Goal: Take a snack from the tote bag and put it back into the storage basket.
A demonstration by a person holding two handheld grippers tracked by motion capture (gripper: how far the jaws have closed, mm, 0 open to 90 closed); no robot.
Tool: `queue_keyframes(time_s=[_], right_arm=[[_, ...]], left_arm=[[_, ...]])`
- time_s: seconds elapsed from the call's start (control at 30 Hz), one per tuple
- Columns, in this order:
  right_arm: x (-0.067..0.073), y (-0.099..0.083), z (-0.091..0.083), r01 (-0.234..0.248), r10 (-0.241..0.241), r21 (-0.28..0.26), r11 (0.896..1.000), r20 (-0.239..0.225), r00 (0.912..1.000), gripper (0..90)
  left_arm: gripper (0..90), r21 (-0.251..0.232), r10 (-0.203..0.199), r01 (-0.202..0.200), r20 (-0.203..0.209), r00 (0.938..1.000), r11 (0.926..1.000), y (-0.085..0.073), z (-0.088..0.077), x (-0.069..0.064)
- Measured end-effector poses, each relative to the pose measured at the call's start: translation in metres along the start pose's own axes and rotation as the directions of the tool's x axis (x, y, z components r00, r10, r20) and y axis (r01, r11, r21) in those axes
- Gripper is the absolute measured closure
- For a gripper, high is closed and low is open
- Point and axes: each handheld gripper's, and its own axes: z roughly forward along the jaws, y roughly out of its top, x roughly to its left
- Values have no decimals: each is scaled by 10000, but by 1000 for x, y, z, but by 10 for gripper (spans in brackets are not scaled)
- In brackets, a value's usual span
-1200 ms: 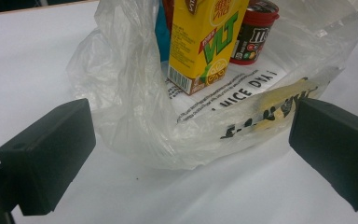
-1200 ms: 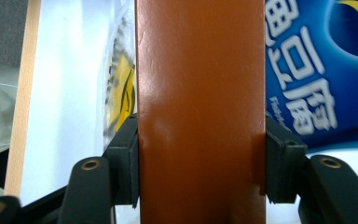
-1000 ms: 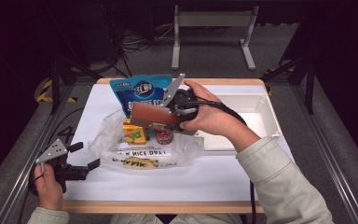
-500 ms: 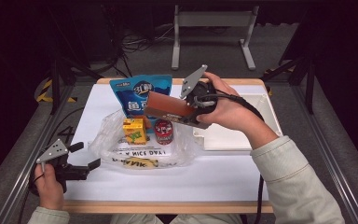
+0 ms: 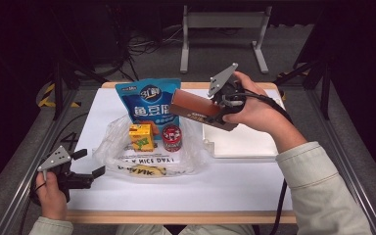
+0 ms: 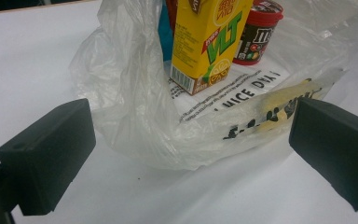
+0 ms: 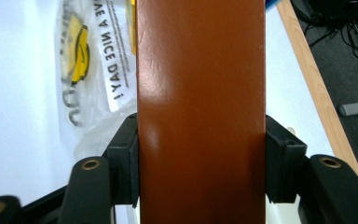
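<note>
The right claw point(image 5: 214, 108) is clamped on a long brown glossy rectangular box point(image 5: 196, 108); in the right gripper view its two pads press the box's point(image 7: 200, 112) long sides, the jaws standing about halfway apart, as wide as the box. The box is held clear of the bench, roughly level, its free end pointing away from the claw toward the blue snack pouch point(image 5: 149, 105) that stands just beyond it. Below and past the box's far end lies the crumpled clear plastic carrier bag point(image 5: 149, 152), with a yellow drink carton point(image 5: 141, 136) and a small red-lidded round tub point(image 5: 171, 138) standing upright on it. On the claw's other side, near the wrist, sits a shallow white tray point(image 5: 245, 142).

The left claw point(image 5: 85, 169) hangs open and empty, well apart from the right, low at the bench's near corner; in the left gripper view its jaws flank the bag's point(image 6: 135, 116) near edge without touching it.

The step in hand looks like carrying the box between bag and tray. Which way it goes I cannot tell. Either way, the next move calls for lowering it flat before the pads let go.
</note>
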Motion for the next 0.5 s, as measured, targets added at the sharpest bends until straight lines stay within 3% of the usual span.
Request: queue_keyframes(time_s=[0.3,0.5], right_arm=[[-13,-18,-9,-329,329,8,9995,108,9994,426],[-18,-23,-15,-252,251,89,9996,143,9996,426]], left_arm=[[9,24,11,-11,24,10000,10000,0,1,0],[9,96,-31,30,92,10000,9999,0,3,0]])
